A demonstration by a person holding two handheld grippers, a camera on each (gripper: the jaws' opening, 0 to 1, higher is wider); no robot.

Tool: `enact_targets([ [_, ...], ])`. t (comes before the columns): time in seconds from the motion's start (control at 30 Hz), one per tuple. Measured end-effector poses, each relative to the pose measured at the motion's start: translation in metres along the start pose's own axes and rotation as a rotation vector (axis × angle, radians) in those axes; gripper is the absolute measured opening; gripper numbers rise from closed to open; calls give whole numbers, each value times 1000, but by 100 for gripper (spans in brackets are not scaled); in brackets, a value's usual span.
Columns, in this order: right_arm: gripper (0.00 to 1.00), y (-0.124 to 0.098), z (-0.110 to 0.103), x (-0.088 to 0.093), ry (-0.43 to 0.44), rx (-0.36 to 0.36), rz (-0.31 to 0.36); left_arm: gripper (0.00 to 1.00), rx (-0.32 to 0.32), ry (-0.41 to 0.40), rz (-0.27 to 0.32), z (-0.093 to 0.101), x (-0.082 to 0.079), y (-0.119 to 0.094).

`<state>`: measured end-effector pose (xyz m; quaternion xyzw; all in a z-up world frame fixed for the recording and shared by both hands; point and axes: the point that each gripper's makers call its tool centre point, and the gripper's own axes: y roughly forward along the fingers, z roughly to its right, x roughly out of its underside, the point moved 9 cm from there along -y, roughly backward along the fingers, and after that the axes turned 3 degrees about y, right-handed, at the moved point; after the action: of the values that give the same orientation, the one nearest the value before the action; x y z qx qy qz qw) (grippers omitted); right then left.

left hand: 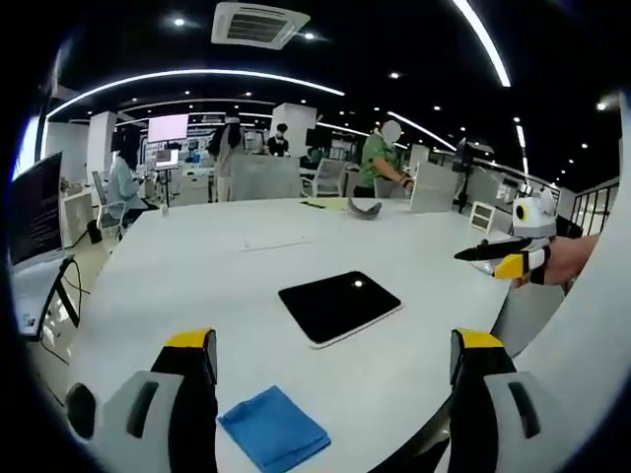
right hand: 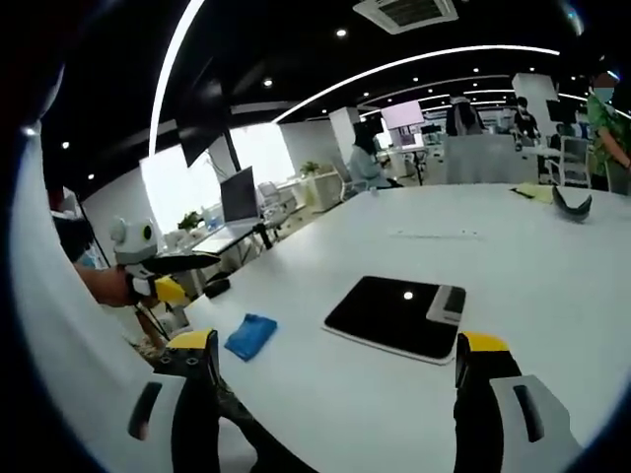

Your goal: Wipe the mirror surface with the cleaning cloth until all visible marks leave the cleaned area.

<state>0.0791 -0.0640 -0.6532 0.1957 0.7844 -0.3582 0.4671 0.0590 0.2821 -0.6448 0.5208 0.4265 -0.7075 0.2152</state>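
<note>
Both grippers hovering over the white table [left hand: 197, 256], jaws apart, nothing held.

Left gripper view: the blue cleaning cloth [left hand: 273, 430] is lying flat on the table just ahead of the left gripper [left hand: 335, 360], between its spread jaws and nearer the left one; the dark mirror [left hand: 340, 306] is lying flat beyond it, apart from the cloth. The right gripper [left hand: 493, 258] is entering from the right, held in a hand [left hand: 572, 261] above the table edge. Right gripper view: the mirror [right hand: 396, 316] is lying ahead of the right gripper [right hand: 335, 360], a grey tab [right hand: 449, 304] at its right edge; the cloth [right hand: 250, 336] is sitting left of it. The left gripper [right hand: 187, 264] is showing at left, over the table's edge.
</note>
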Motion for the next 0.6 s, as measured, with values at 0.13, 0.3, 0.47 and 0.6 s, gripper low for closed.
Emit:
enact_targets([
  [0.13,100,1,1,-4,37,5,11,99,1,-2,-5,-1,0,0],
  [0.3,100,2,2,-2,16,2,-4,99,-1,-6,-6,-2,-1,0],
  [0.47,100,5,4,-1,58,-3,-12,99,-6,-17,-2,-4,-2,0],
  [0.6,100,6,4,-1,52,-4,-11,99,2,-8,-6,-2,-2,0],
])
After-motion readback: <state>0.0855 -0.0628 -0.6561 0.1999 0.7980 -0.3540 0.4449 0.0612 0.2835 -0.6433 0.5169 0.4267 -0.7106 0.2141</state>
